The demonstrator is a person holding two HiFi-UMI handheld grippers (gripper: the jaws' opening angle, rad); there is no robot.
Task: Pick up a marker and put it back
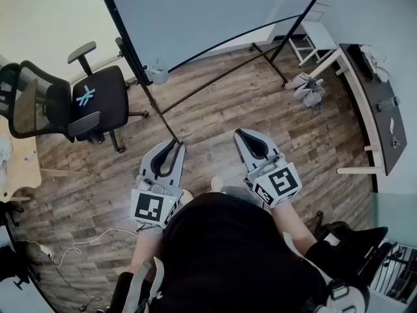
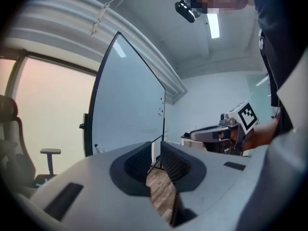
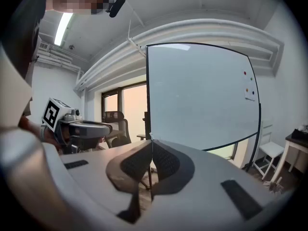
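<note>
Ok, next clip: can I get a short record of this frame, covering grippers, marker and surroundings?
left gripper: jaws together, empty, held over the wood floor
right gripper: jaws together, empty, beside it
marker: none clearly visible
whiteboard: on a stand, ahead of both grippers
office chair: at the person's left
stage: marker not yet picked up

The only likely marker (image 2: pixel 95 147) is a small dark sliver low on the left side of the whiteboard (image 2: pixel 130 105), far ahead. It is too small to tell its colour, cap or exact pose.
</note>
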